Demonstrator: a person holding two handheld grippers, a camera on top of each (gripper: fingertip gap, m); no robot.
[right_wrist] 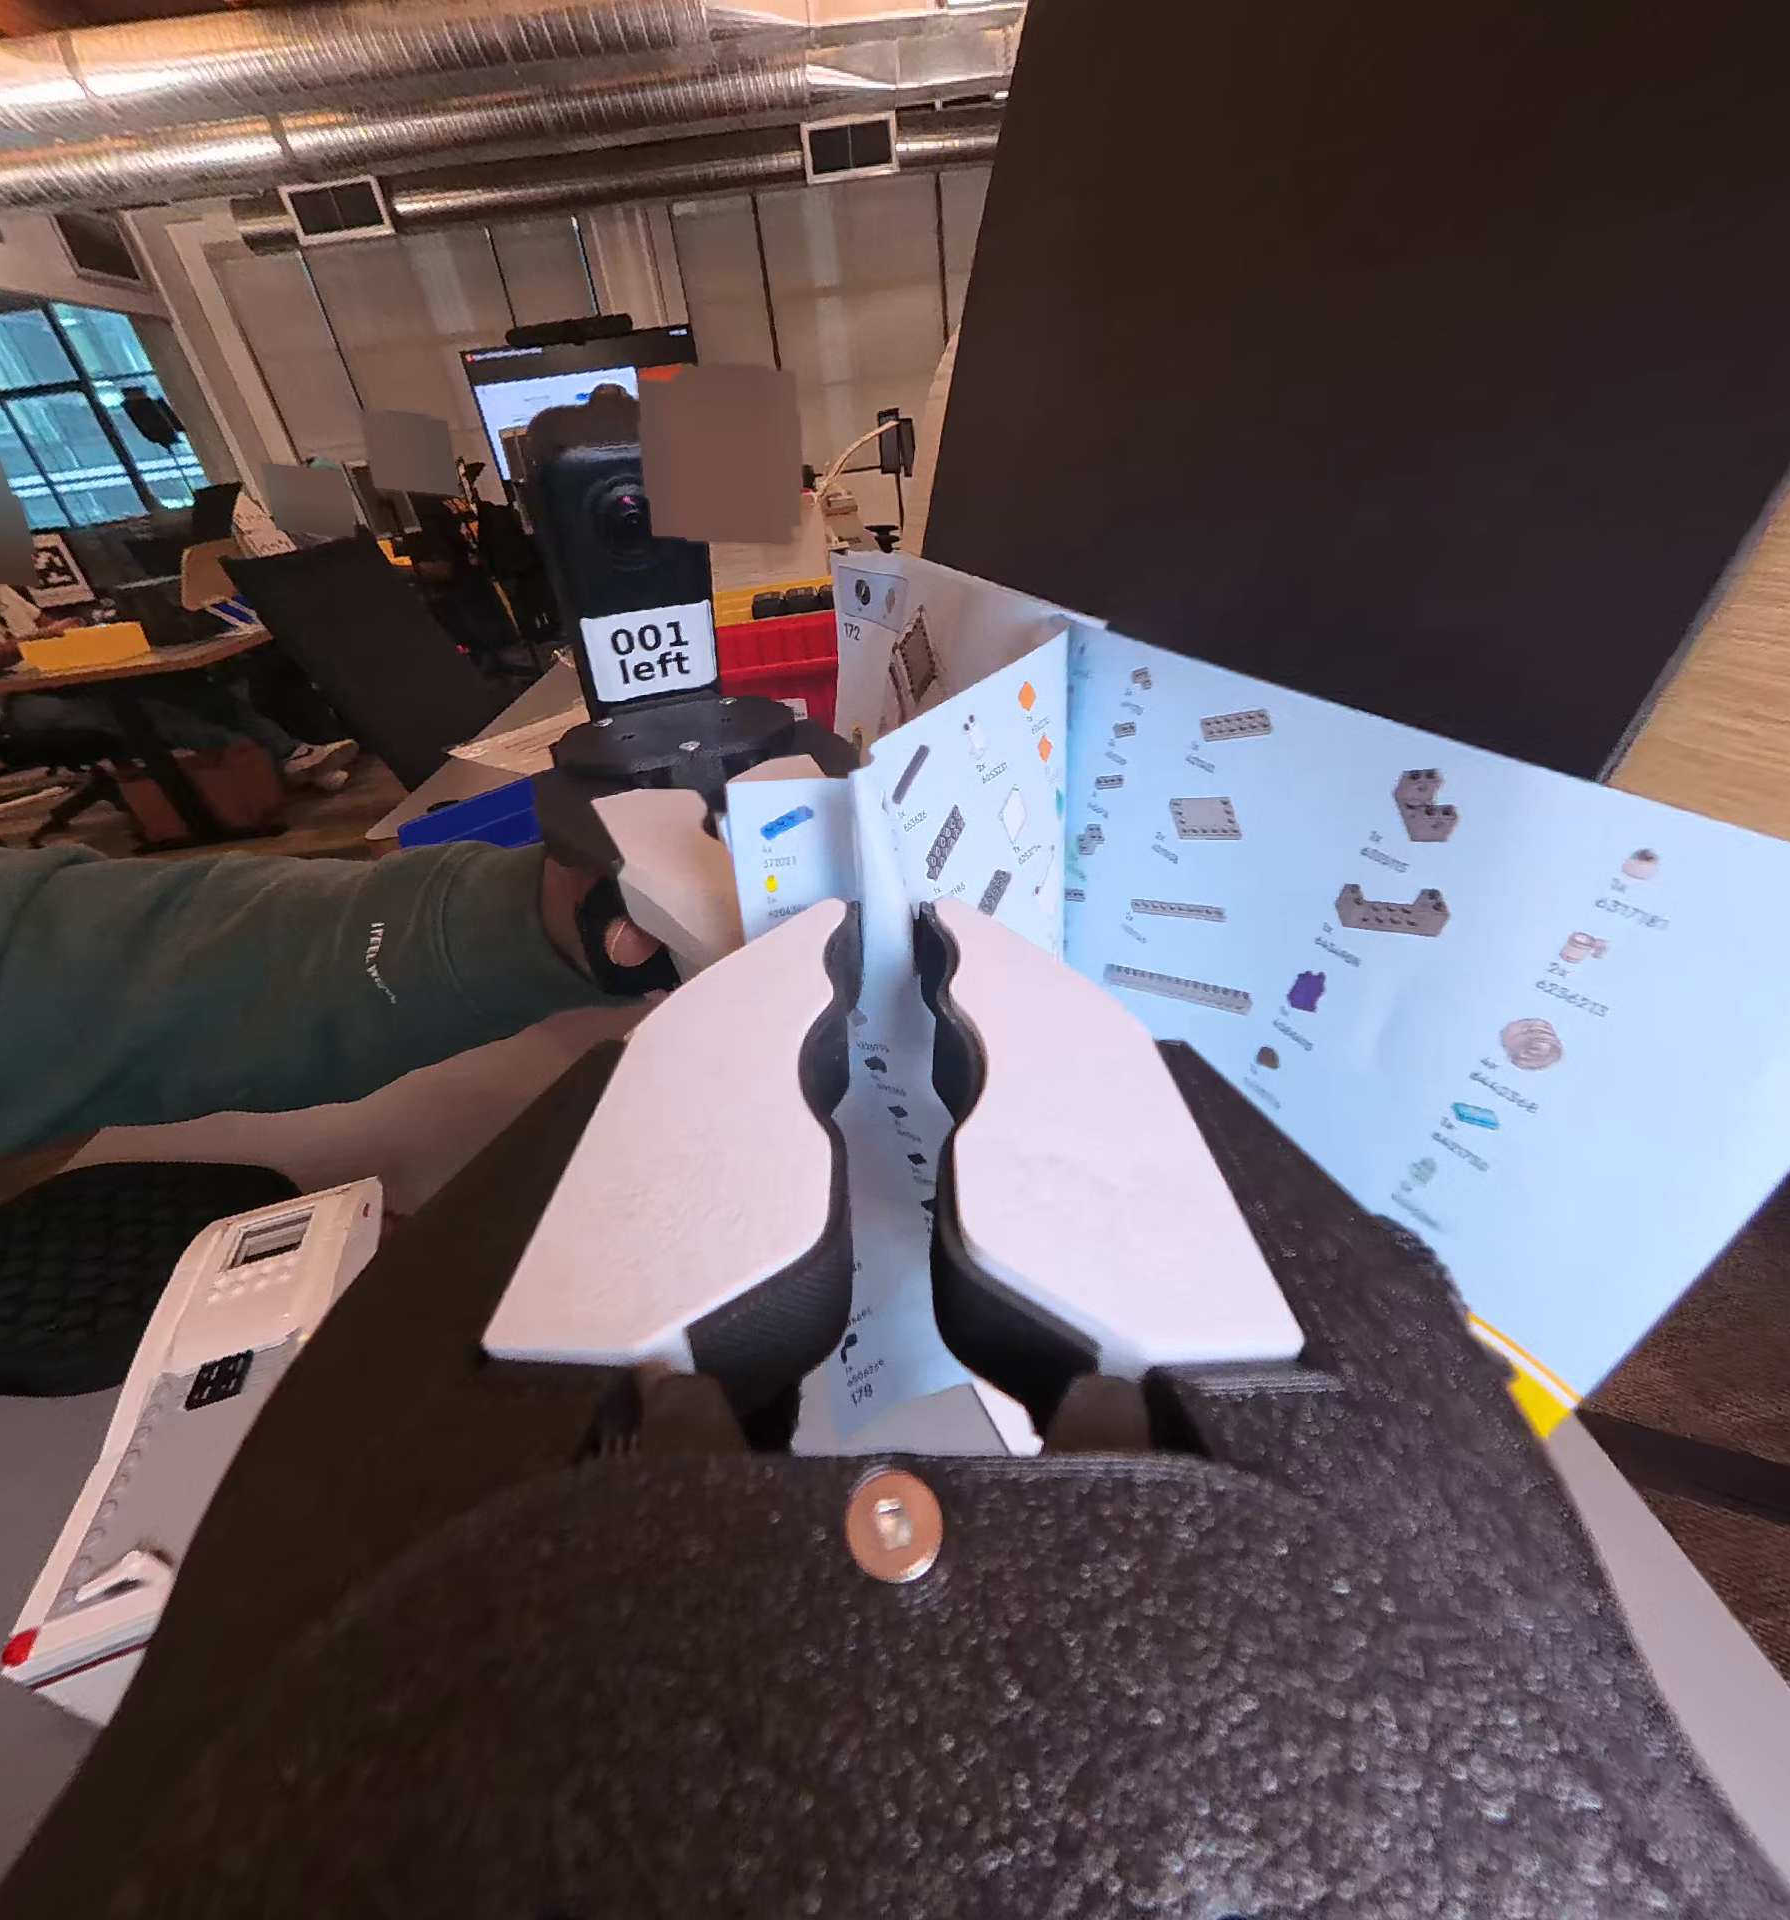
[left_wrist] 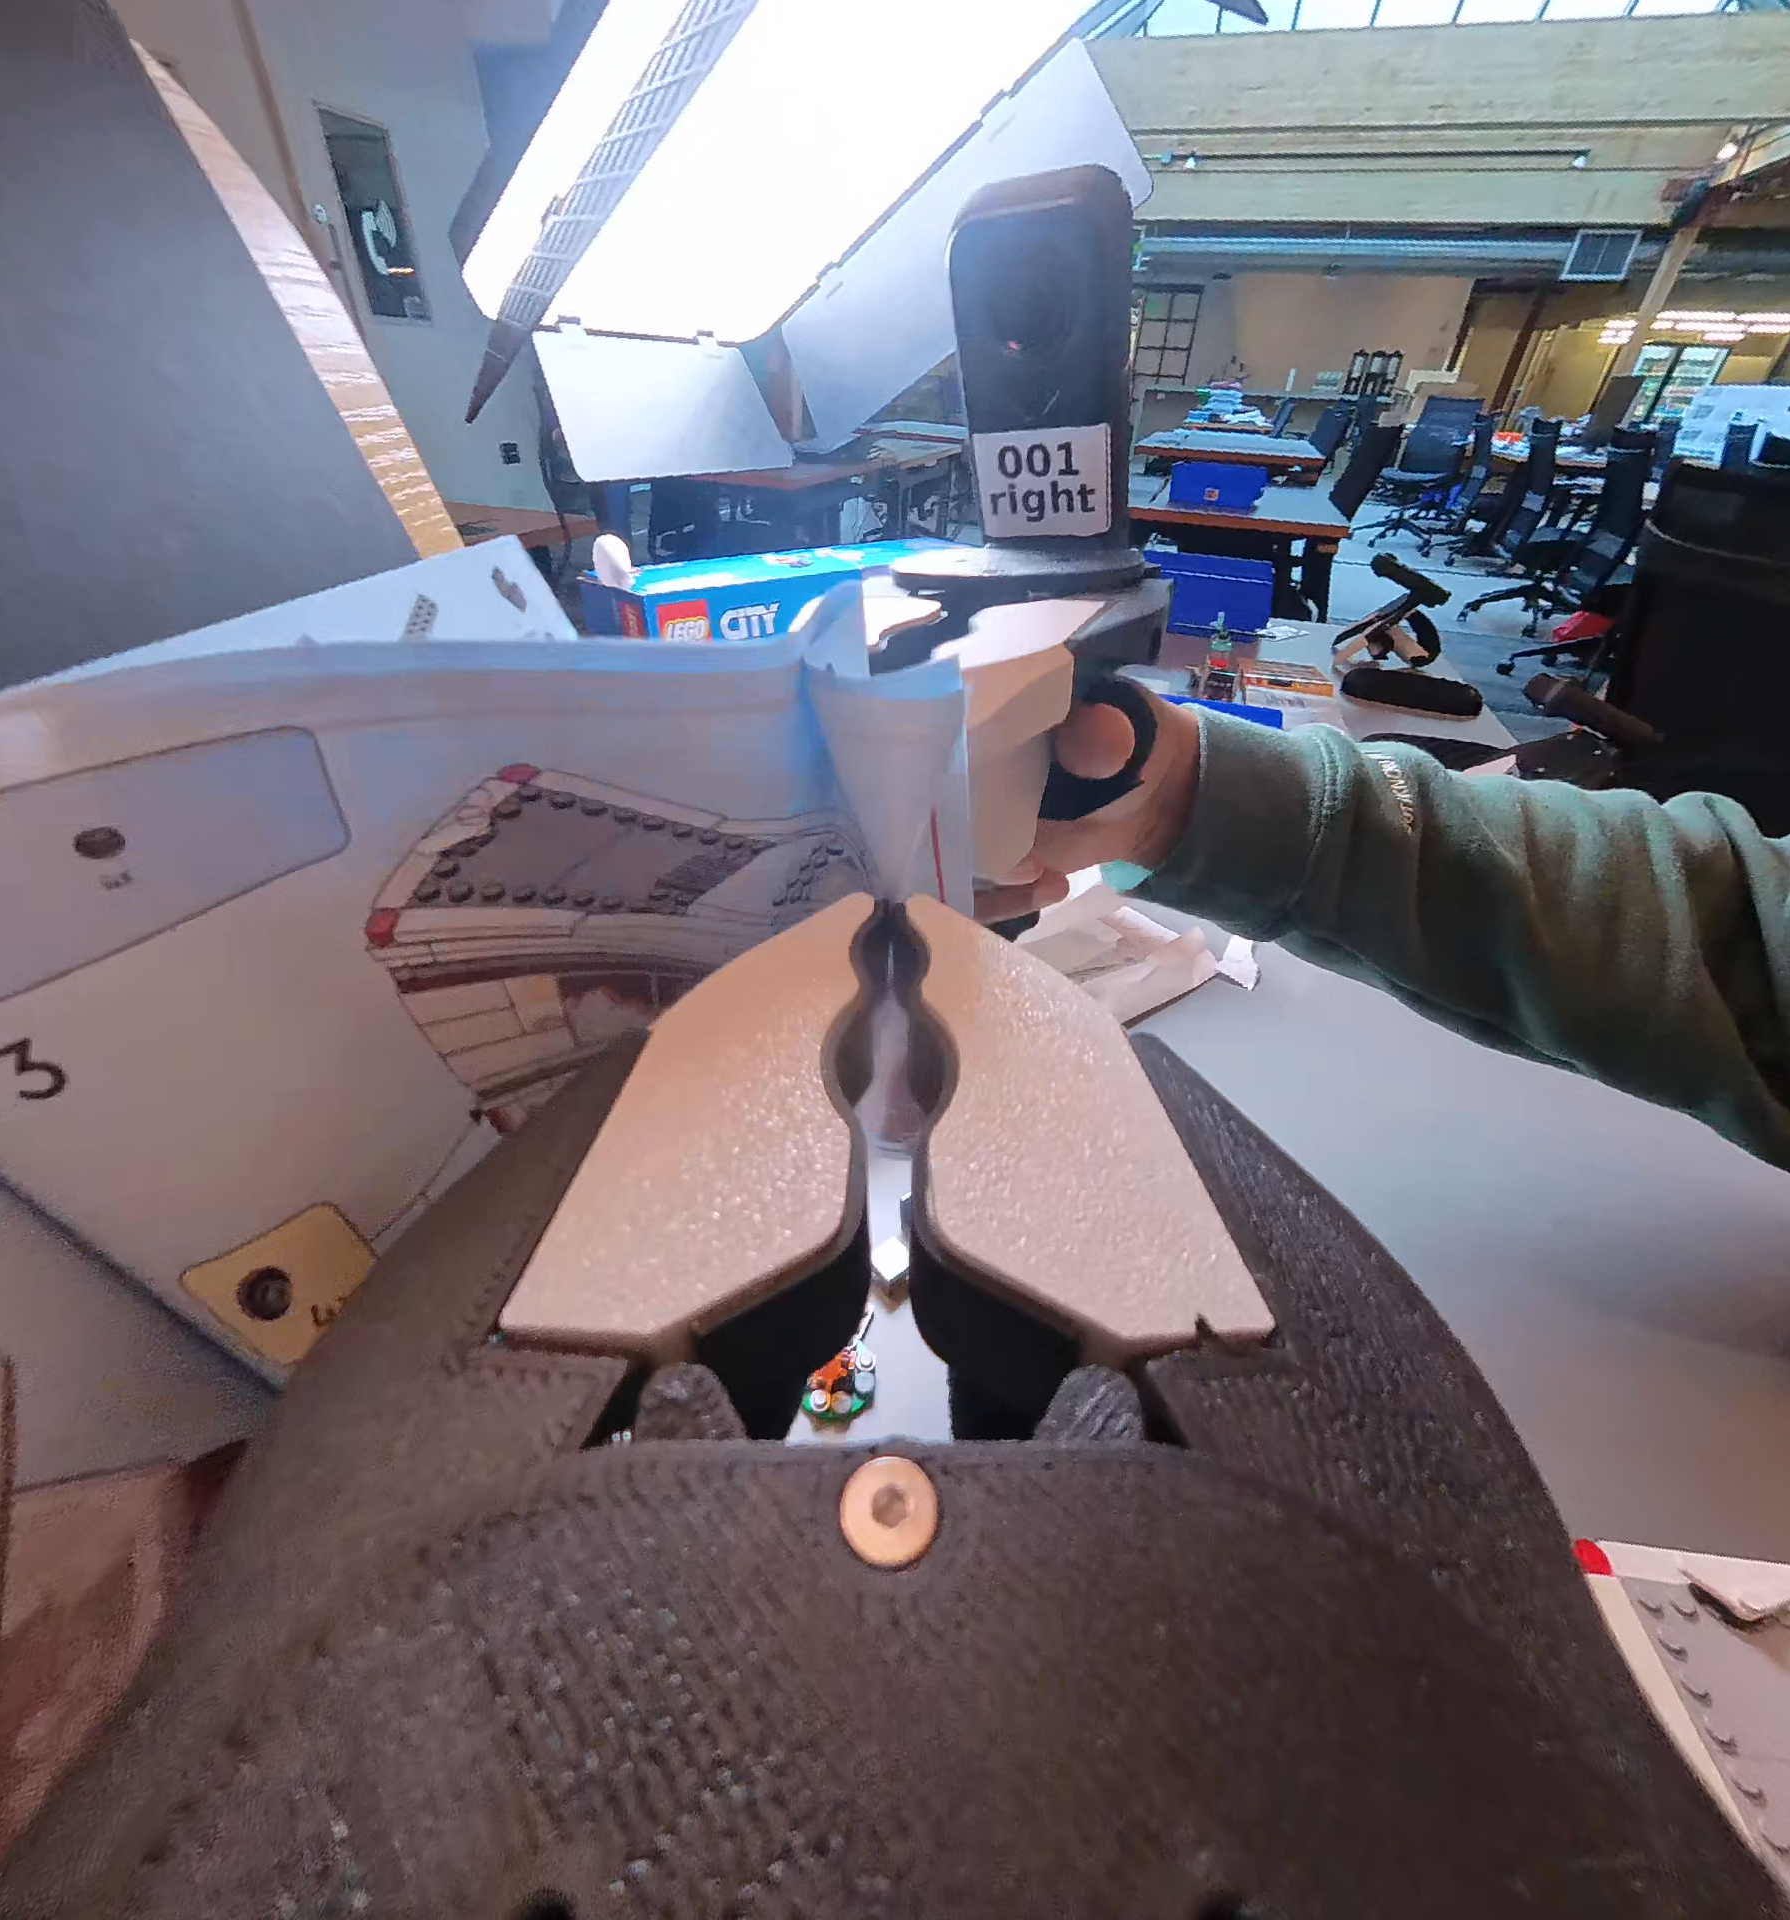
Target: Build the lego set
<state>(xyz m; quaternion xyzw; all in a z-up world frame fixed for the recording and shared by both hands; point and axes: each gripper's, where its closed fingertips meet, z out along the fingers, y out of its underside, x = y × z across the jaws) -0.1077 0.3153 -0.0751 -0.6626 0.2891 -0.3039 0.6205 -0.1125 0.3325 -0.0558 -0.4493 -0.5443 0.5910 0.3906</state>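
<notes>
The instruction booklet (left_wrist: 247, 935) stands open and lifted off the table between the two grippers. My left gripper (left_wrist: 893, 909) is shut on the lower edge of a few of its pages (left_wrist: 901, 790). My right gripper (right_wrist: 886, 914) faces it from the other side, where the booklet (right_wrist: 1390, 935) shows a parts list. One loose page (right_wrist: 886, 1039) stands between its fingers, which are close together but leave a narrow gap and do not pinch it. The left gripper (right_wrist: 683, 862) shows just behind that page. The right gripper (left_wrist: 1016, 748) also shows in the left wrist view.
A white and grey Lego model (right_wrist: 195, 1403) lies on the grey table (left_wrist: 1493, 1195), below my right gripper; it also shows in the left wrist view (left_wrist: 1722, 1683). A blue Lego box (left_wrist: 725, 613) stands behind the booklet. A bright light panel (left_wrist: 766, 156) hangs above. A black board (right_wrist: 1390, 312) stands at the right. Less than 4 cm separates the two grippers' tips.
</notes>
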